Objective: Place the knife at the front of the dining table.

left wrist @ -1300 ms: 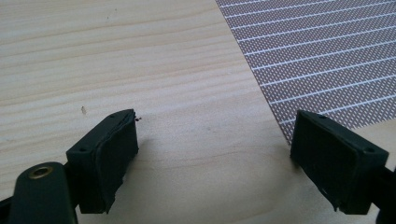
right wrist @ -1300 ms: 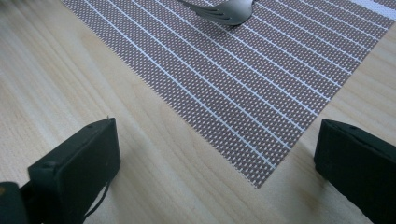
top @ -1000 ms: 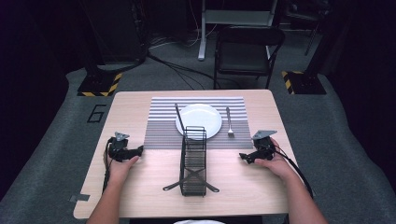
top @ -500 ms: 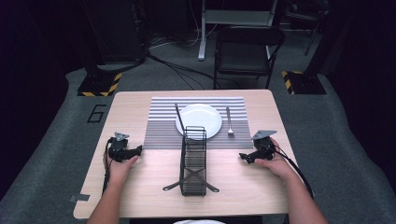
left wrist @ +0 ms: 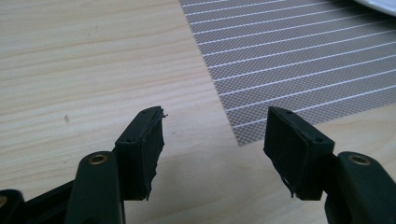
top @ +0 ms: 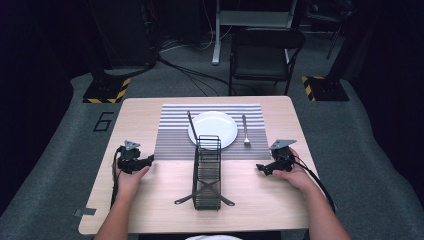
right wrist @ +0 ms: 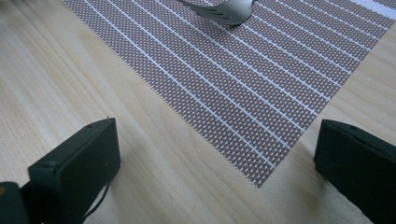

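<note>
High view gives us the whole table (top: pixel 150 210): a black wire rack (top: pixel 207 172) between our hands, a white plate (top: pixel 213 127) and fork (top: pixel 245 131) on the striped placemat (top: pixel 172 135), and a "6" on the floor. Left gripper (left wrist: pixel 212 140) has just been closing, with nothing between its jaws, over the placemat's near corner. Right gripper (right wrist: pixel 217 163) stands wide apart and empty near the silver fork's tines.

Each hand holds a black tool. The left tool (top: pixel 148 161) has a grey three-cornered plate on top, and so does the right tool (top: pixel 260 167). A black cable trails from each. The square black pads (left wrist: pixel 144 149) have small screws. The arms are bare.
</note>
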`<state>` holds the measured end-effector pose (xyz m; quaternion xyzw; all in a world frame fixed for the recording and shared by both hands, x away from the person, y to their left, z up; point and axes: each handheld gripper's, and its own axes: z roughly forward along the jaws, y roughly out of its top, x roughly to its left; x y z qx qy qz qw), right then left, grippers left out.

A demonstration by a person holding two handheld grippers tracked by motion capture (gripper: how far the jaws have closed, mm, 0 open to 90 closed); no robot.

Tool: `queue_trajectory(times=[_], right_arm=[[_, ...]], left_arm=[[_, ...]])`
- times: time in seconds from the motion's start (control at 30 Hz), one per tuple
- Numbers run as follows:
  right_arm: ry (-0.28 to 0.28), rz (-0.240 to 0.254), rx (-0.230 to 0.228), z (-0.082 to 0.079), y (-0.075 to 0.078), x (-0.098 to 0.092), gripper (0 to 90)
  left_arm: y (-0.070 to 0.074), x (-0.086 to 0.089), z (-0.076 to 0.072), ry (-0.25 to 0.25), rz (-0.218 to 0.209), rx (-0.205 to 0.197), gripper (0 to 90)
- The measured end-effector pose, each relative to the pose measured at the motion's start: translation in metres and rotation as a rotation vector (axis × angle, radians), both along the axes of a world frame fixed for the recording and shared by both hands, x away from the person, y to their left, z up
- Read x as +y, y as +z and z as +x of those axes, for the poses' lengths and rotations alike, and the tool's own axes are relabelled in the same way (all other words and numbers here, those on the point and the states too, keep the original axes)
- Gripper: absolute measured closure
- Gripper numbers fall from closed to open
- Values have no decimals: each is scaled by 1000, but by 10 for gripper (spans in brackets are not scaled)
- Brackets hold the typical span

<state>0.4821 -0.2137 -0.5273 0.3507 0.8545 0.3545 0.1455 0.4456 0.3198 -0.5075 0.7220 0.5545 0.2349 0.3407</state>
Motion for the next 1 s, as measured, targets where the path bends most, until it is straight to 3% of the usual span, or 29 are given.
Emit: queue_trajectory(times=[0.37,0.4,0.63,0.77,1.0], right_arm=[[0,0,0,0,0,0,0],[0,0,0,0,0,0,0],[0,0,0,0,0,0,0],[-1,0,0,0,0,0,0],[0,-1,-3,0,0,0,0]], left_arm=[[9,-15,-7,-51,-75,10,416],[11,-15,-7,-60,-73,25,425],[27,-28,-13,-93,-68,-10,450],[32,-33,-14,-98,-51,-1,482],[45,-42,-11,-115,-85,7,512]])
